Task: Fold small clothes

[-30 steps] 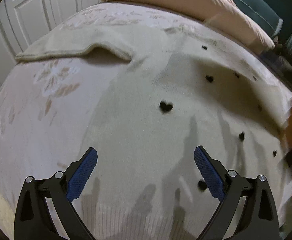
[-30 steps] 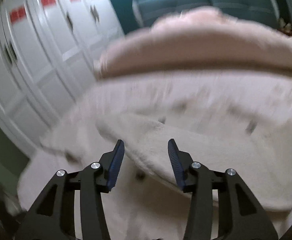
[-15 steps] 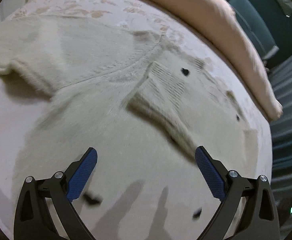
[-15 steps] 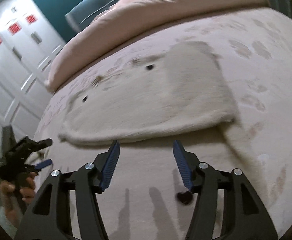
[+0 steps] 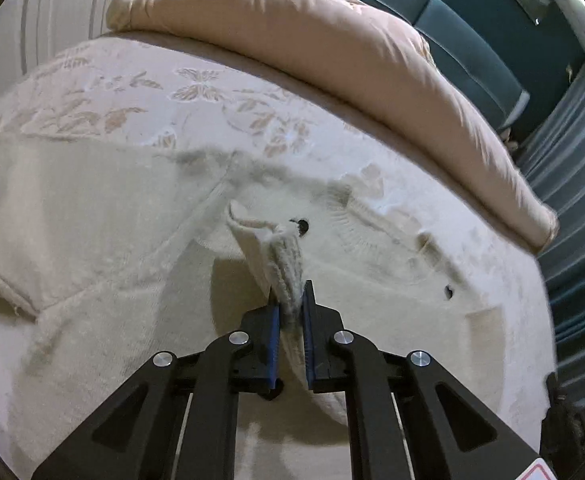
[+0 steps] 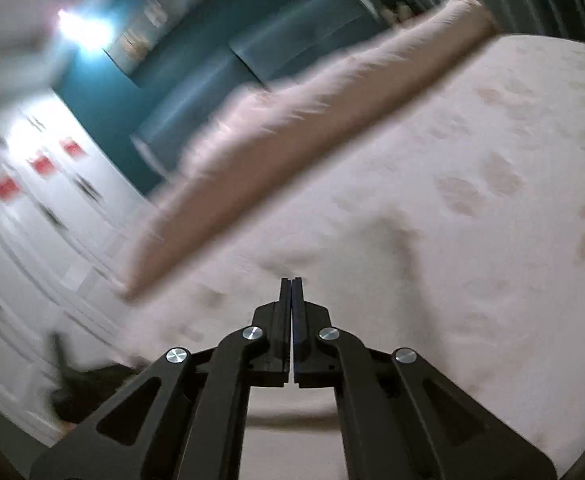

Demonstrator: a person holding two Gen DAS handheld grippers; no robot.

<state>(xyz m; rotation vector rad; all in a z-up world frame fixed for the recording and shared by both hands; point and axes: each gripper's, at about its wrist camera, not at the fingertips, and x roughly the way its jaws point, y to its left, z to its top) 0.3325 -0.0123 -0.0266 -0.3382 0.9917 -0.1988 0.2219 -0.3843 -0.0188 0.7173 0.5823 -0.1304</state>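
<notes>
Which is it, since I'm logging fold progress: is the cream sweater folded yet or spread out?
Mostly spread: the sweater lies flat on the bedspread, with only one edge pinched up by the left gripper.

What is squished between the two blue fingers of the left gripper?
A bunched-up fold of the cream sweater is pinched between the left gripper's fingers; the left wrist view shows it.

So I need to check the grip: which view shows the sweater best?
Left wrist: the sweater lies sharp across the bed, a fold pinched in the left gripper. Right wrist is blurred; no sweater can be made out there.
</notes>
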